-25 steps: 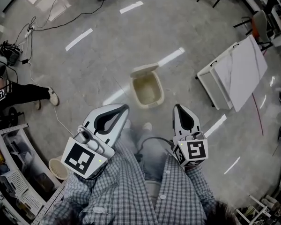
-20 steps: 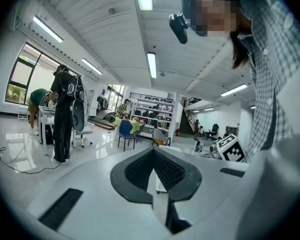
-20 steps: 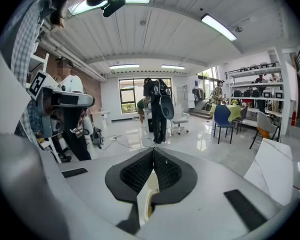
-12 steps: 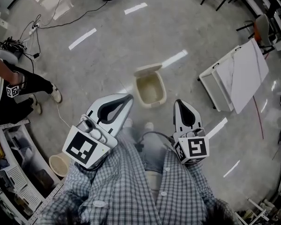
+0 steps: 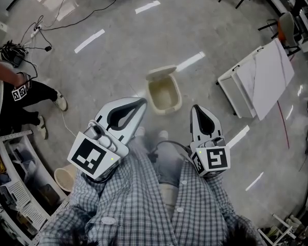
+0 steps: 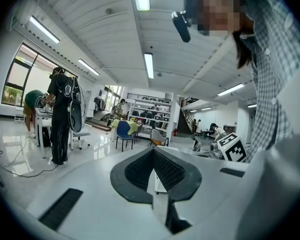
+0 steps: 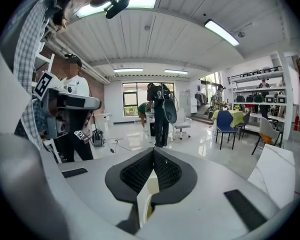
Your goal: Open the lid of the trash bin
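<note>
The cream trash bin [image 5: 164, 94] stands on the grey floor ahead of my feet. Its lid [image 5: 159, 74] is swung up and back at the far rim, and the inside shows bare. My left gripper [image 5: 142, 101] hangs left of and nearer than the bin, apart from it, jaws shut with nothing between them. My right gripper [image 5: 196, 108] is to the bin's right and nearer, also shut on nothing. In the left gripper view the left gripper [image 6: 153, 150] has its pads meeting at the tip. The right gripper [image 7: 153, 150] shows the same, with the trash bin [image 7: 146, 194] glimpsed in the slit below.
A white board on a frame [image 5: 262, 78] lies tipped at the right. A person [image 5: 20, 99] stands at the left near floor cables [image 5: 36, 29]. A small beige tub [image 5: 65, 178] and shelving [image 5: 15, 199] sit at the lower left. Chairs [image 5: 285, 27] stand at the far right.
Both grippers have stayed shut and shifted only slightly upward in the view. The person at the left has stepped further into the frame. The bin's lid stays open.
</note>
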